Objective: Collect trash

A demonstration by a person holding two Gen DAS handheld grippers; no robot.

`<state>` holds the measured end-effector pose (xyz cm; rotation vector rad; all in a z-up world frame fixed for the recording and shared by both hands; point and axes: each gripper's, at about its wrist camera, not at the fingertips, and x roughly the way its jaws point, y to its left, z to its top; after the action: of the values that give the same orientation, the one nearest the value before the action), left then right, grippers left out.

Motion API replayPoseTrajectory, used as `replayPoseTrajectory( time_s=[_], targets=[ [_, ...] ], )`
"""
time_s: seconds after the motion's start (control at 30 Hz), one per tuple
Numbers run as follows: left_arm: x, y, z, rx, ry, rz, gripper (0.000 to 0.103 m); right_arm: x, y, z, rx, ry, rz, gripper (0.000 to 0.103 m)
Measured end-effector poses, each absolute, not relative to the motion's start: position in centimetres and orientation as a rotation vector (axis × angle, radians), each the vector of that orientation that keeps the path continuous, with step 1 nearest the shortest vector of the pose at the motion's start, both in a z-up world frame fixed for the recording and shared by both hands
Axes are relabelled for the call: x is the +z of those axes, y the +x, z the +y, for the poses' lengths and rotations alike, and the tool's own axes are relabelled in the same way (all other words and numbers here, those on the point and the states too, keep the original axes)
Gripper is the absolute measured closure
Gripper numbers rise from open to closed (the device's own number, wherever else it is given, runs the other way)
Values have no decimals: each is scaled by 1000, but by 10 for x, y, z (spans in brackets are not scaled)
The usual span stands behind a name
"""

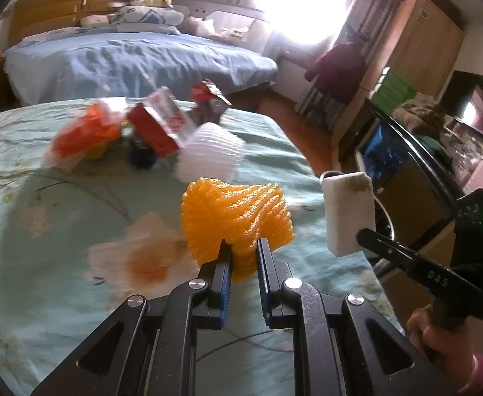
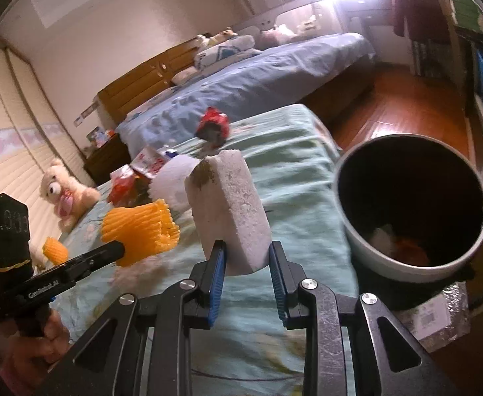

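Blue-padded fingers of the left gripper (image 1: 244, 250) pinch an orange foam net (image 1: 236, 217), held up over the floral bedspread (image 1: 59, 231). Just to its right, the right gripper (image 2: 247, 257) clamps the lower end of a white foam block (image 2: 229, 208), which stands upright between the jaws with a greenish stain at its top corner. Ahead and to the right of the right gripper, beside the bed's edge, stands the trash bin (image 2: 350, 231), its dark mouth open, with some white and orange scraps already at the bottom. Beyond both grippers, further up the bedspread, more litter waits: a white foam net (image 1: 208, 151), a red-and-white carton (image 1: 162, 125), a crumpled orange wrapper (image 1: 89, 135) and a red packet (image 1: 208, 97). Both pieces appear to be in carry toward the bin. Next, the right gripper likely needs to swing right until the block hangs over the bin's mouth before spreading, and the left should follow with the net.
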<state>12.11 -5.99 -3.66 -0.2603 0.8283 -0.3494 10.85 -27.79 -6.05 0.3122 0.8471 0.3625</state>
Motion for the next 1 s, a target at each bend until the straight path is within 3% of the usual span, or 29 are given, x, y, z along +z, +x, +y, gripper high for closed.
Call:
replayPoseTrajectory(
  time_s=[1.0],
  targets=[
    [-42,180,-176,-502,-158,841,90,-74,116,-394,135,408,831,76]
  ],
)
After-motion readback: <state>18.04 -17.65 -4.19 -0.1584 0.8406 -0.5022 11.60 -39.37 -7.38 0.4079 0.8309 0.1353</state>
